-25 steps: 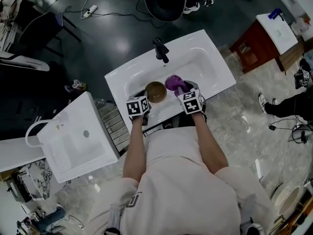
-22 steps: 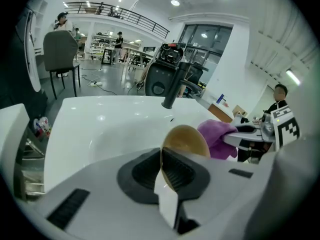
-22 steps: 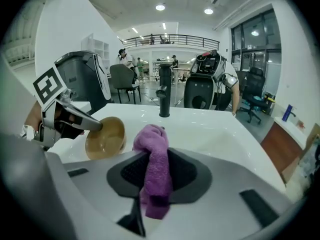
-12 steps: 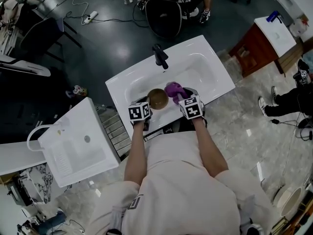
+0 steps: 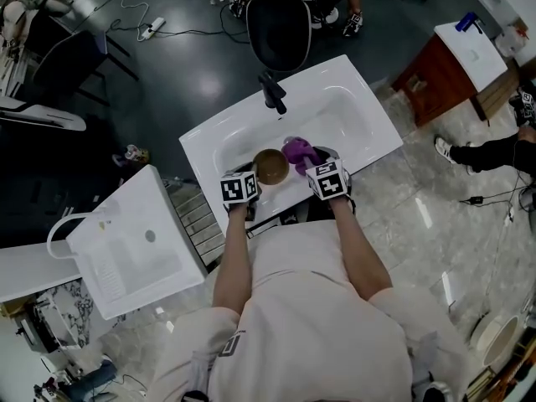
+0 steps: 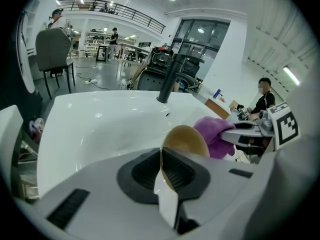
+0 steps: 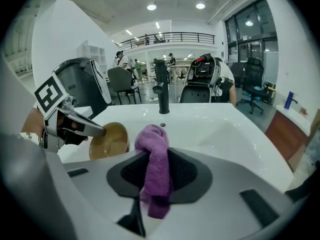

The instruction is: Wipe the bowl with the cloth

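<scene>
Above the white sink (image 5: 362,99), left gripper (image 6: 161,166) clamped on the rim of the brown bowl (image 6: 186,140); right gripper (image 7: 156,173) pinching the purple cloth (image 7: 152,140), just beside that bowl.

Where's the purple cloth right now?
In the head view, the purple cloth is pinched in the right tongs over the sink, just right of the bowl held by the left tongs.

The left claw (image 6: 163,160) hides the lower rim of the bowl (image 6: 187,140).
</scene>
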{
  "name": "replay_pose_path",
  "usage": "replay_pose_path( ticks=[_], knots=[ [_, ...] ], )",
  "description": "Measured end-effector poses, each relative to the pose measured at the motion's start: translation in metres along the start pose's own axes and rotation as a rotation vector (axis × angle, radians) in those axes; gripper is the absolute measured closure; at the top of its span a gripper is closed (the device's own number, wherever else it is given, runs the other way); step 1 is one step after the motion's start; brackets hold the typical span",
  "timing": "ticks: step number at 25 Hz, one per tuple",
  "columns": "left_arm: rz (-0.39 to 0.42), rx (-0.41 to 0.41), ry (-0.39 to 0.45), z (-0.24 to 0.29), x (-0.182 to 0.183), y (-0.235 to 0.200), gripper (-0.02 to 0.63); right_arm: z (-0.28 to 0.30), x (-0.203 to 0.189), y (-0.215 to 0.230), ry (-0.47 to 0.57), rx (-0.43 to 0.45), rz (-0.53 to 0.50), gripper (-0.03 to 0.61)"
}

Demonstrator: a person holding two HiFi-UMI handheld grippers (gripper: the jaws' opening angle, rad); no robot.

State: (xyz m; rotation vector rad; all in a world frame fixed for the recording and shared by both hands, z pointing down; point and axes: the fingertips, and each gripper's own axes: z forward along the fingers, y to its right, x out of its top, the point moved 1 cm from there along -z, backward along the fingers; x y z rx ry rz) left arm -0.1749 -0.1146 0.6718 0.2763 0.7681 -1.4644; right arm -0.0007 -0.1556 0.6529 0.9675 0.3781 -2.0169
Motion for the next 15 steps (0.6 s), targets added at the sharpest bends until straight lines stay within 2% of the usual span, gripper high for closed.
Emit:
replay_pose_path(
  ticks=[15],
  knots=[
    [-0.001, 0.005, -0.011, 0.0026, -0.0001, -0.0001, 0.594, -0.0031, 0.0017, 0.0017, -0.018, 0.004, -0.010, 0.486]
  ],
)
